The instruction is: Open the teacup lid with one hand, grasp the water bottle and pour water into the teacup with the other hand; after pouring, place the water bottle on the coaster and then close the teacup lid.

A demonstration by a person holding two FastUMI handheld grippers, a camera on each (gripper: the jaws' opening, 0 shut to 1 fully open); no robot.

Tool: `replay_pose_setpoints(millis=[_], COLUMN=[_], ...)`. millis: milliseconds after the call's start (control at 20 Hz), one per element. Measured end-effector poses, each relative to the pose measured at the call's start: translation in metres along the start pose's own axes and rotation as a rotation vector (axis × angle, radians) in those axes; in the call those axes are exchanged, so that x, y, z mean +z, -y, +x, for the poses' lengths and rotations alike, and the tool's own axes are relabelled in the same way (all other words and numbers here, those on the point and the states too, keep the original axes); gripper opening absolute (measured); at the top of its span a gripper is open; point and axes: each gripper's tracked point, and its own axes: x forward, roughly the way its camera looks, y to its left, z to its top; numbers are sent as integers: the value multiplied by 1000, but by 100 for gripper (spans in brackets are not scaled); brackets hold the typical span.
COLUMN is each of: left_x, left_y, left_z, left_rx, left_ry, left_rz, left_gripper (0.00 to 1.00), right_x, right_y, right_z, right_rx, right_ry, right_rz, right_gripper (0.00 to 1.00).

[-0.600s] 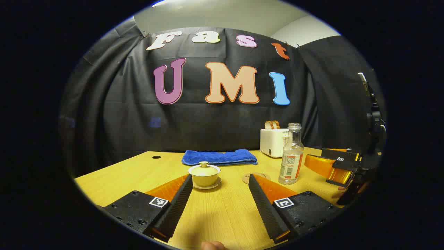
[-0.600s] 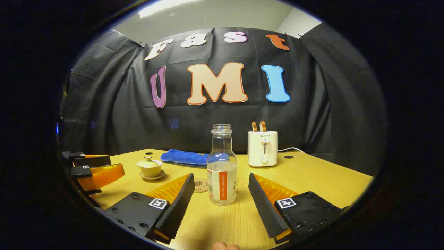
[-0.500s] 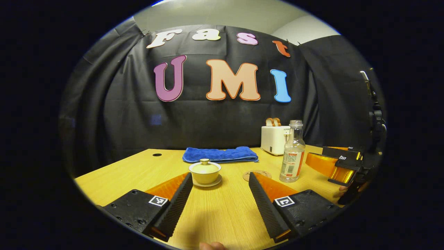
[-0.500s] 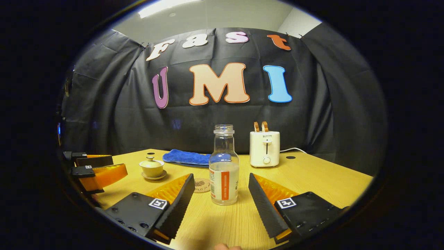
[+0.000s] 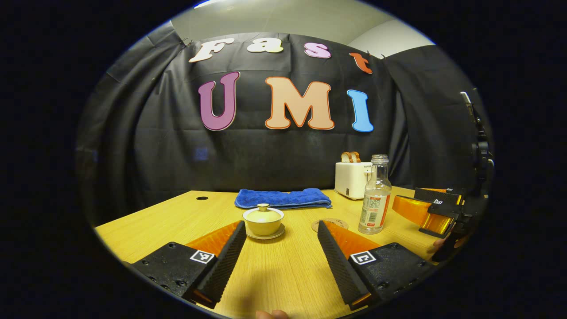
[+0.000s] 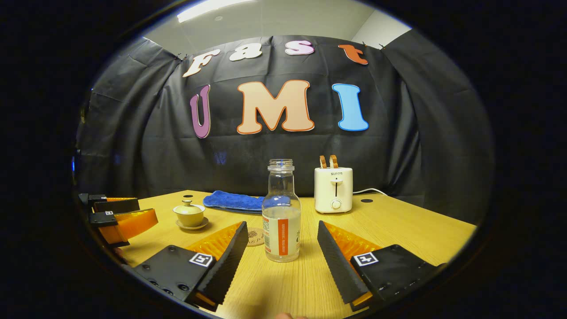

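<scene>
My left gripper point(image 5: 281, 252) hung wide open and empty above the surface point(image 5: 177, 221), its two fingers framing the teacup point(image 5: 263, 223) ahead of them — near, but not yet at it. The lid point(image 5: 263, 215) sat on the cup, knob up, and the cup stood on its saucer point(image 5: 265, 235). My right gripper point(image 6: 281, 252) was just as open and just as empty, with the water bottle point(image 6: 281, 212) standing upright between the lines of its fingers, a little beyond the tips and touching neither.

The bottle had no cap, and I judged it roughly half full — that was my main worry. If I closed on it off-centre, or nudged it with one finger before the other arrived, it could have tipped and spilled across the wood. The coaster point(image 6: 255, 236) lay just beside the bottle's base, toward the cup, so a shoved bottle might have ridden onto its edge and wobbled.

On the cup side, the knob looked small and smooth. A pinch set too low or too shallow could have slipped off it, or dragged the whole cup across its saucer. Lifted crooked, the lid might have clipped the rim.

The two grippers also shared a tight middle zone; from the left gripper view the other one sat close off to the side, so a careless pour could have brought them together. The blue towel point(image 5: 282, 198) and the toaster point(image 6: 333, 189) stood well back.
</scene>
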Motion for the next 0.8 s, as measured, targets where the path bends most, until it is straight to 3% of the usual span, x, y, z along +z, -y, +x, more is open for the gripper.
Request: replay_pose_setpoints(millis=[800], left_x=[1], left_y=[-1], left_z=[0], left_rx=[2], left_ry=[0], left_rz=[1], left_gripper=[95], right_x=[0], right_y=[0], right_z=[0], right_rx=[0], right_ry=[1], right_rz=[0], right_gripper=[99])
